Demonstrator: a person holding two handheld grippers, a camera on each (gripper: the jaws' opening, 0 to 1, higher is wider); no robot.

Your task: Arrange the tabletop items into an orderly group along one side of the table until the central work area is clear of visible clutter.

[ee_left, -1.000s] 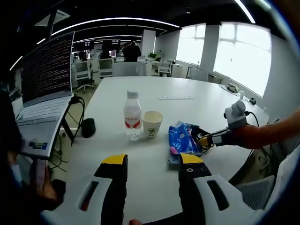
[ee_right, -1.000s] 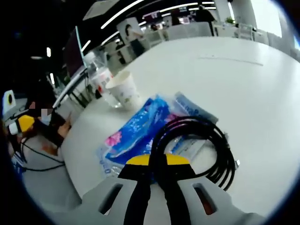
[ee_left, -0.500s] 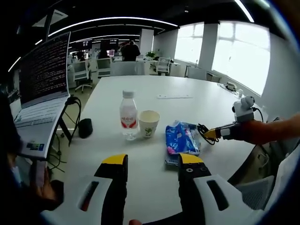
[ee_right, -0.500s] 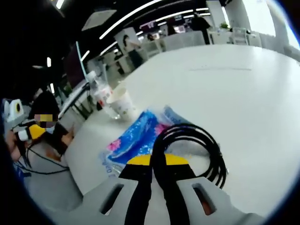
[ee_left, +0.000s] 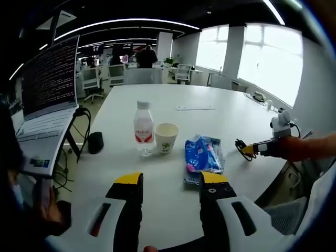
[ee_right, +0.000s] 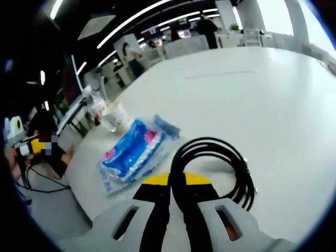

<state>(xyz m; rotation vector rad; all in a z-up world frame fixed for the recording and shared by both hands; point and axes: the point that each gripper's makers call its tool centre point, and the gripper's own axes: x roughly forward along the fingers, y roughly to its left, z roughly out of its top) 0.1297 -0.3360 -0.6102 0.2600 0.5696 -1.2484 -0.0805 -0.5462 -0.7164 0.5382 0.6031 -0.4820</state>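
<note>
A coiled black cable (ee_right: 220, 168) hangs from my right gripper (ee_right: 176, 181), which is shut on it; in the left gripper view the right gripper (ee_left: 249, 150) holds the cable (ee_left: 241, 145) right of the blue tissue pack (ee_left: 202, 155). A water bottle (ee_left: 143, 128) and a paper cup (ee_left: 166, 137) stand left of the pack. The right gripper view has the tissue pack (ee_right: 131, 149), cup (ee_right: 116, 116) and bottle (ee_right: 96, 106) at left. My left gripper (ee_left: 168, 181) is open above the near table edge, holding nothing.
The round white table (ee_left: 210, 100) stretches far behind the items, with a thin white strip (ee_left: 196, 108) on it. An open laptop (ee_left: 48, 100) stands on a stand at left, with a dark object (ee_left: 96, 143) and cables beside the table's left edge.
My right gripper has carried the black cable off the tissue pack and away to the right. The left gripper stays open in place.
</note>
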